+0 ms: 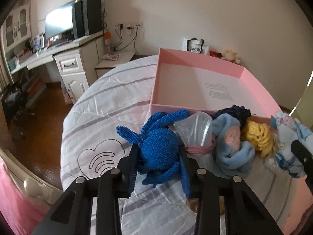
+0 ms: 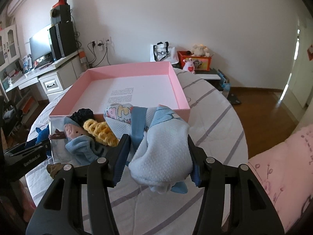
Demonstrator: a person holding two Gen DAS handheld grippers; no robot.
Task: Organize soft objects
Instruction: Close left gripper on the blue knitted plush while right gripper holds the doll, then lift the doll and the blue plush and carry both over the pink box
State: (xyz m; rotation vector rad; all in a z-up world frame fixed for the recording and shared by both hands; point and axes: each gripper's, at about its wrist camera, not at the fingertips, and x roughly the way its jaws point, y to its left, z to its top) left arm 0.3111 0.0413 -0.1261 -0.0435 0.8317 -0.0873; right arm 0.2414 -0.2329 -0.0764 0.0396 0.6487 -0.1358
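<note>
My left gripper (image 1: pixel 159 156) is shut on a blue knitted toy (image 1: pixel 158 148) that lies on the striped bedcover just in front of the open pink box (image 1: pixel 197 59). Beside the toy lie a clear plastic bag tied with pink (image 1: pixel 195 129), a light blue doll with a pink face (image 1: pixel 232 143), a yellow crochet piece (image 1: pixel 256 137) and a dark navy knit (image 1: pixel 234 111). My right gripper (image 2: pixel 157 148) is shut on a pale blue fleece cloth (image 2: pixel 164 152), bunched with a blue strap, close to the near wall of the pink box (image 2: pixel 127 66). The box holds only a printed sheet.
The bed (image 2: pixel 219 121) drops to a wooden floor (image 2: pixel 264 101) on the right and left. A white desk with a monitor (image 1: pixel 58 21) stands at the left. A white tote bag (image 2: pixel 162 52) and a red toy box (image 2: pixel 195 60) sit against the far wall. A pink pillow (image 2: pixel 283 168) lies at the right.
</note>
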